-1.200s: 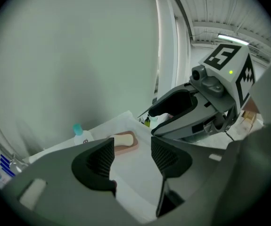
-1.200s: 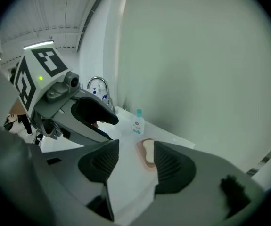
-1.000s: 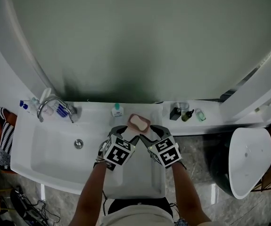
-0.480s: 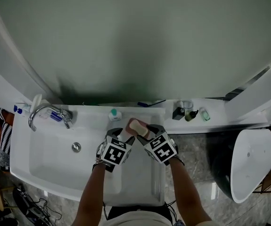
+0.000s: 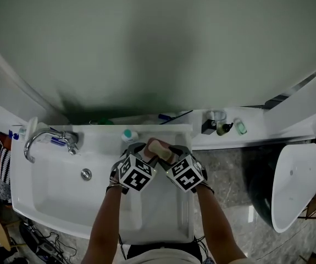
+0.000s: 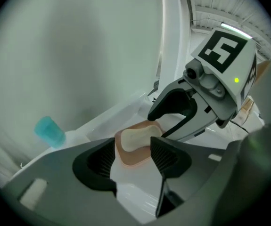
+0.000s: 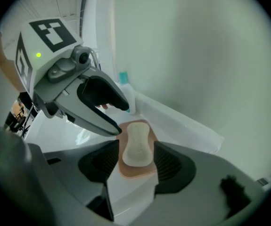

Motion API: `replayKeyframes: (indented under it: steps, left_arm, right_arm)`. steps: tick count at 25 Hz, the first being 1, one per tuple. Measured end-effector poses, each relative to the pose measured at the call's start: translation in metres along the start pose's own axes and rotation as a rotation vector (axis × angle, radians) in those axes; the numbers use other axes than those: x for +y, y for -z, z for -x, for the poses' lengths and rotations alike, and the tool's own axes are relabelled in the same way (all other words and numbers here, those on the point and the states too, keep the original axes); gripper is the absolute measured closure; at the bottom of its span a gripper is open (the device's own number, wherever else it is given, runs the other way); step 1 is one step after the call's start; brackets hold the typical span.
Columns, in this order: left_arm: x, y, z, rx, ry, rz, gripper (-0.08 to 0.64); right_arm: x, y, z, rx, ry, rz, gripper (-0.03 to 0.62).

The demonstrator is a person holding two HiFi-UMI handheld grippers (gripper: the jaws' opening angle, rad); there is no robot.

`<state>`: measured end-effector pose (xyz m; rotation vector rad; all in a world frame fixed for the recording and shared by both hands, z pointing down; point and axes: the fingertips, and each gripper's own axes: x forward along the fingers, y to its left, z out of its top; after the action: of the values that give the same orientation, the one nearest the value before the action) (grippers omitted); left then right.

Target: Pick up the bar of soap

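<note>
You are at the grasp step. Both tools are meeting over the bar of soap [image 7: 137, 145], which is lying flat in a pinkish soap dish [image 7: 138, 170] on the white counter ledge [image 5: 182, 133]. It sits just right of a small bottle with a teal cap [image 5: 127, 135] and well right of the faucet [image 5: 48, 139].

The right gripper [image 7: 136, 159] is standing with its jaws apart. The bar is running lengthwise down the gap and the ribbed pads [image 7: 166, 163] are flanking it without pressing, as far as the right gripper view shows.

The left gripper [image 6: 131, 158] is also spread wide and holding nothing. Only the near corner of the dish is reaching between its jaws, and the soap is lying slightly ahead of them.

The soap is not lifted yet. The right gripper looks better placed for the pick. Next you are likely squeezing those pads onto the long sides of the bar, low enough to catch soap but above the dish rim. Soap is slippery, so keep the pinch square. The left tool could be steadying the dish as you raise the bar.
</note>
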<state>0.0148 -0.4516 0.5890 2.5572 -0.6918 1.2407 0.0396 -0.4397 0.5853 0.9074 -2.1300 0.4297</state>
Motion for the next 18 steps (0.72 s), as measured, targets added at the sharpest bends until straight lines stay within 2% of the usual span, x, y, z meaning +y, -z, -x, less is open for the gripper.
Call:
replayKeyframes:
  steps: [3,8,14,18]
  left_arm:
    - [0.002,-0.001,-0.007,0.044,0.017,-0.077,0.339]
    - [0.000,0.007,-0.020,0.180,0.043,-0.333,0.339]
    - [-0.006,0.006,-0.032,0.252,0.111,-0.447,0.337]
    - [-0.009,0.012,-0.037,0.318,0.156,-0.592,0.333]
  right_arm:
    - [0.001,0.004,-0.002,0.012,-0.024,0.009,0.371]
    - [0.001,0.002,-0.008,0.017,-0.042,0.034,0.371]
    - [0.005,0.005,-0.012,0.042,-0.085,0.061,0.371]
    - [0.006,0.008,-0.016,0.054,-0.124,0.063,0.371]
